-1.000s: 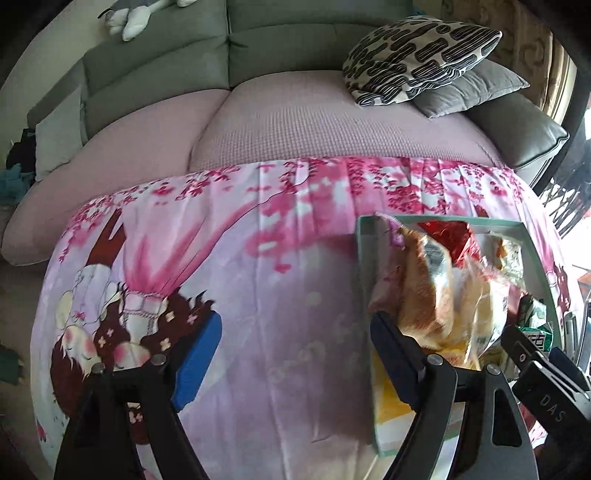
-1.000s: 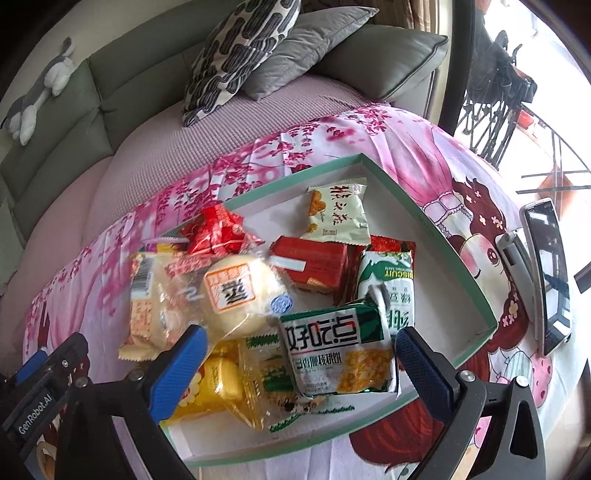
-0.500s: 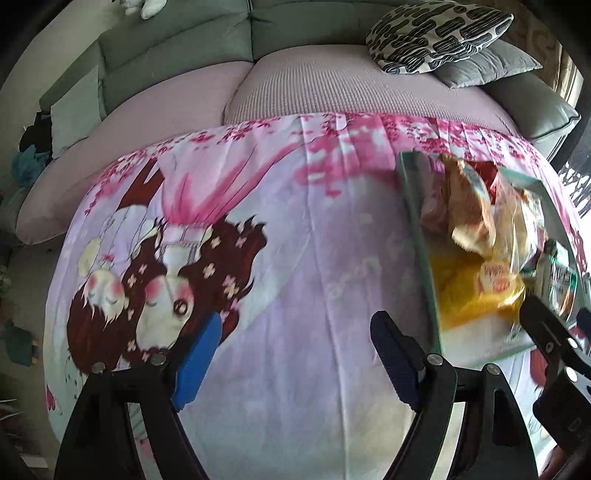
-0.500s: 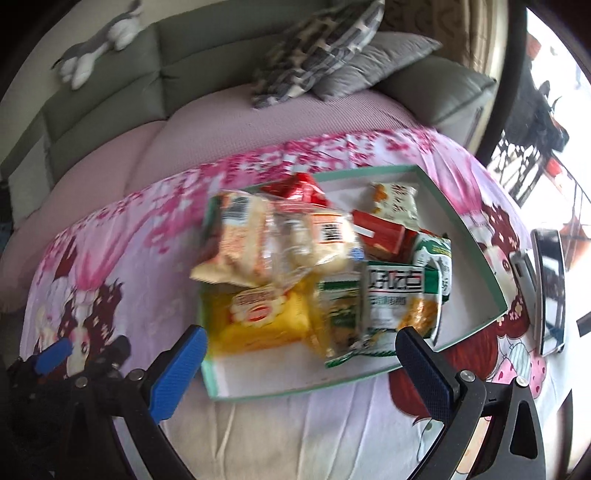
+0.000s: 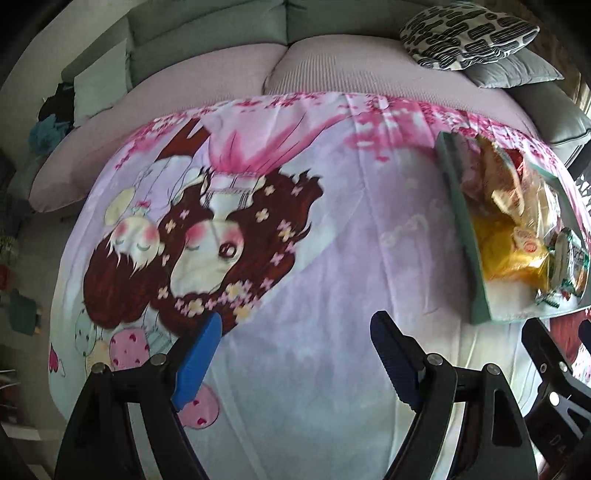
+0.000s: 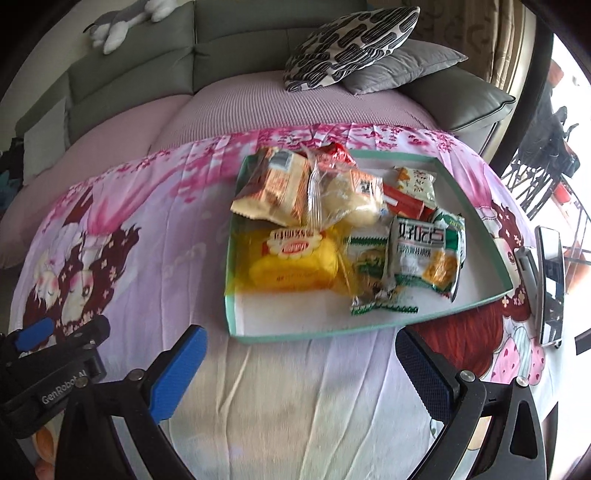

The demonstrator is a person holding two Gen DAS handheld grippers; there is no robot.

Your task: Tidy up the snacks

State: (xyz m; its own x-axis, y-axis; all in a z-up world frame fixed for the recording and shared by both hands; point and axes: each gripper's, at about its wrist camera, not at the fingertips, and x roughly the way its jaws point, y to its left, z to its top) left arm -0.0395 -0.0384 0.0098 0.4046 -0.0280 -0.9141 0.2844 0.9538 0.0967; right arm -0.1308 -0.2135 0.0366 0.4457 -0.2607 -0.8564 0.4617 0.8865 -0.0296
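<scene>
Pink printed cloth (image 5: 332, 258) fills most of the left wrist view, with its cartoon figures at centre left. The left gripper (image 5: 291, 354) hangs over bare cloth, jaws wide, nothing between the blue pads (image 5: 197, 363). At the far right edge the green-rimmed tray (image 5: 463, 236) appears side-on, so only part of its load shows: a yellow packet (image 5: 506, 251) and a pale wrapped snack (image 5: 517, 188) behind it. Part of the right gripper's black frame enters at the lower right corner. Beyond the cloth lie a mauve cushion seat (image 5: 351, 70) and a black-and-white patterned pillow (image 5: 469, 33).

Right wrist view: the right gripper (image 6: 301, 363) stands wide apart and empty, just near of the tray (image 6: 476, 236). This view looks into the tray from above, which the left wrist view does not. Contents:
- Near left: yellow packet (image 6: 295, 262).
- Far left: brown-and-cream wrapper (image 6: 277, 188), touching a clear bag with a pale bun (image 6: 347, 199).
- Far centre: red packet (image 6: 334, 155), partly hidden.
- Centre right: red box (image 6: 404, 205) and a small cream packet (image 6: 415, 182).
- Near right: white-and-green packet with bold characters (image 6: 424, 254), overlapping a green-edged packet (image 6: 373, 273).

The tray's right half is largely bare white floor. Only this view shows a phone (image 6: 550, 284) on a stand right of the tray, a grey plush toy (image 6: 122, 22) on the sofa back, and the left gripper (image 6: 55, 354) at lower left.
</scene>
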